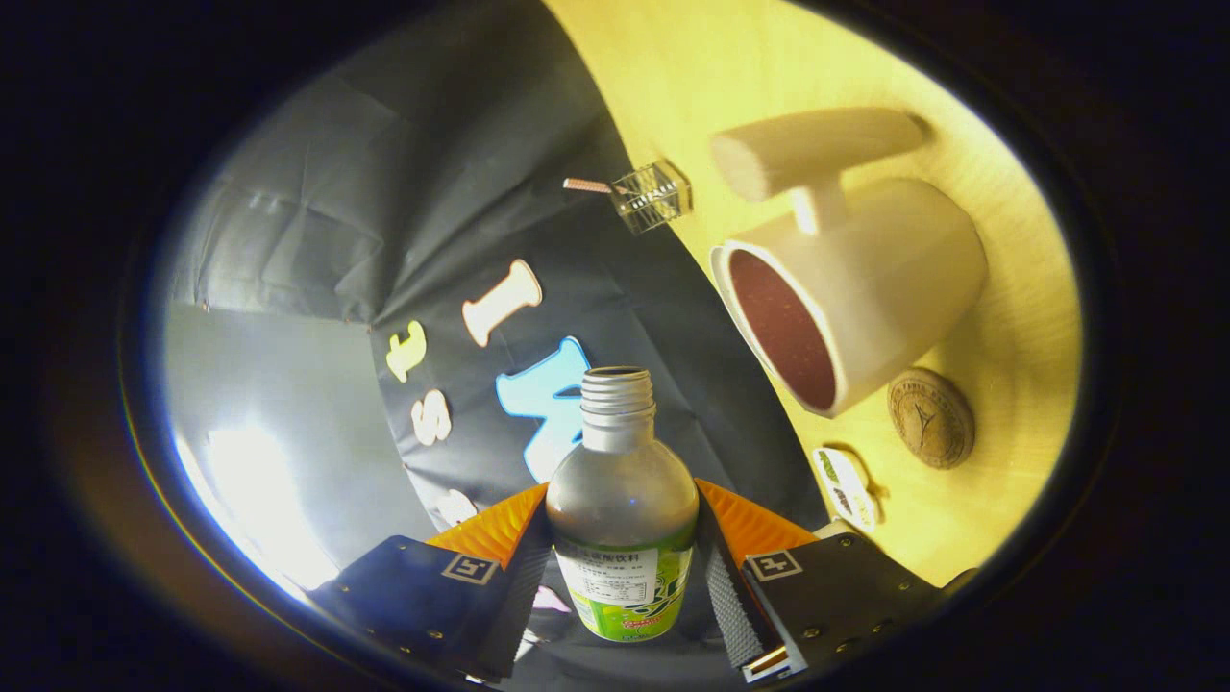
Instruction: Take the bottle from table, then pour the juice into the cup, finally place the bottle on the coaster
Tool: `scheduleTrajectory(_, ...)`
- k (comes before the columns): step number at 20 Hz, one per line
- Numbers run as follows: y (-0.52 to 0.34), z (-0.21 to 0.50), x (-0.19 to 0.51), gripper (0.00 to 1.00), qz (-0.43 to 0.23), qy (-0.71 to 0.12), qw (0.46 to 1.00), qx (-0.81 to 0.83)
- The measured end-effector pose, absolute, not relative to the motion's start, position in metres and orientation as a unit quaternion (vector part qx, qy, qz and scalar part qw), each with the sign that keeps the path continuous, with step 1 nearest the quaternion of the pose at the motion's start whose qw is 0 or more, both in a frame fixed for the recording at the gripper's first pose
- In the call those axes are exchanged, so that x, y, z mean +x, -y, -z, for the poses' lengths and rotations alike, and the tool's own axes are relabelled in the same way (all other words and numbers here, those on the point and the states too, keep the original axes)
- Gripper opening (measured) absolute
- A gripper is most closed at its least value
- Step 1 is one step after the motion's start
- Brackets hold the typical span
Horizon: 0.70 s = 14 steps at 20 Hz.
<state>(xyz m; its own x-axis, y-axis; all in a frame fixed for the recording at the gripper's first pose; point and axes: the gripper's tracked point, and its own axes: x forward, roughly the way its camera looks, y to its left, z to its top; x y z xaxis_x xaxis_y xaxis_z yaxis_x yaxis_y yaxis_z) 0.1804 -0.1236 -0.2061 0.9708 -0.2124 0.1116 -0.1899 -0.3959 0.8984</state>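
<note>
In the gripper view, the claw (623,567) is clamped on the uncapped bottle (623,519), whose long axis runs forward between the fingers, mouth just short of the cup (855,298) on the desk (1019,365), coaster (930,418) beside it.

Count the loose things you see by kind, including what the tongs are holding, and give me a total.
Bottle, uncapped, gripped between the tongs: 1
White cup with handle: 1
Round wooden coaster: 1
Clear small box: 1
Small flat packet: 1
Total: 5
</note>
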Motion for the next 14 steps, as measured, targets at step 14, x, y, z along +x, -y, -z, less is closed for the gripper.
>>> scheduleTrajectory(14, 0.157, 0.191, 0.180, 0.79, 0.042, 0.065, 0.781, 0.620)
